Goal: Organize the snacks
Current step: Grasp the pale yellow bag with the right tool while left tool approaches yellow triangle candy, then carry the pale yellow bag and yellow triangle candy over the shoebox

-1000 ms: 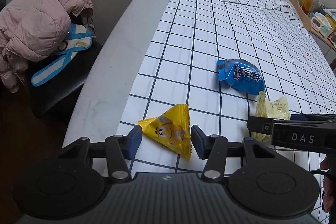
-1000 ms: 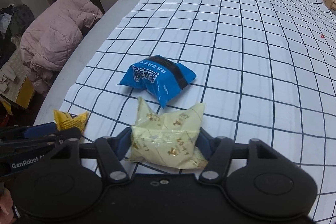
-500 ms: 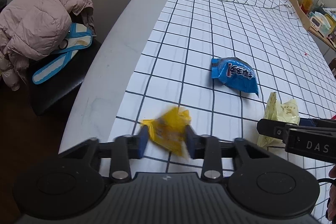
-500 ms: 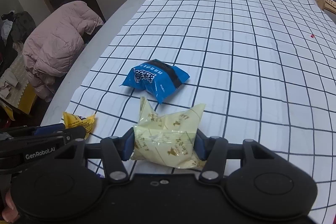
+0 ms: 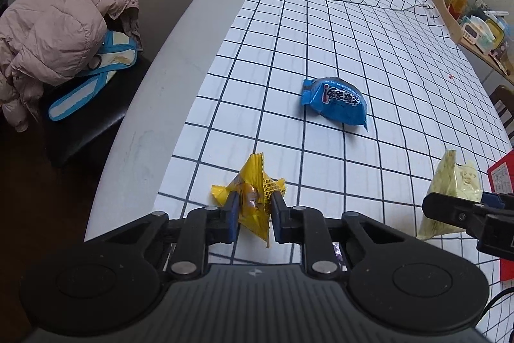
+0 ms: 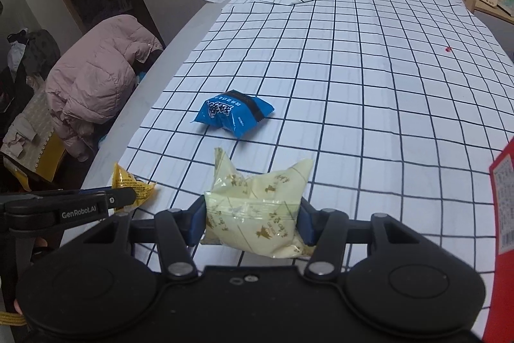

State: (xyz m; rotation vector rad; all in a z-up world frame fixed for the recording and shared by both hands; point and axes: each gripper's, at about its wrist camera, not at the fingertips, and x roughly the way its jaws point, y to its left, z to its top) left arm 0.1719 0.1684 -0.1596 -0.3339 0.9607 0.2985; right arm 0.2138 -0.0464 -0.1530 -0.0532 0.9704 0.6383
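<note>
My left gripper [image 5: 254, 216] is shut on a yellow snack packet [image 5: 253, 195] and holds it above the near left part of the checked cloth [image 5: 321, 31]. My right gripper [image 6: 250, 222] is shut on a pale yellow snack bag [image 6: 257, 208], also lifted. A blue snack packet [image 5: 335, 102] lies on the cloth farther out, and shows in the right wrist view [image 6: 233, 113]. The yellow packet [image 6: 131, 184] and left gripper show at the left of the right wrist view. The pale bag [image 5: 453, 192] shows at the right of the left wrist view.
A red box [image 6: 501, 214] edge shows at the near right. A chair with a pink jacket [image 5: 54, 31] stands left of the table. A shelf with jars and small items [image 5: 475, 21] runs along the far right. The cloth is folded at the far end.
My left gripper closed on the yellow packet and lifted it, pulling back. My right gripper rose and drew back with the pale bag. The red box came into view.
</note>
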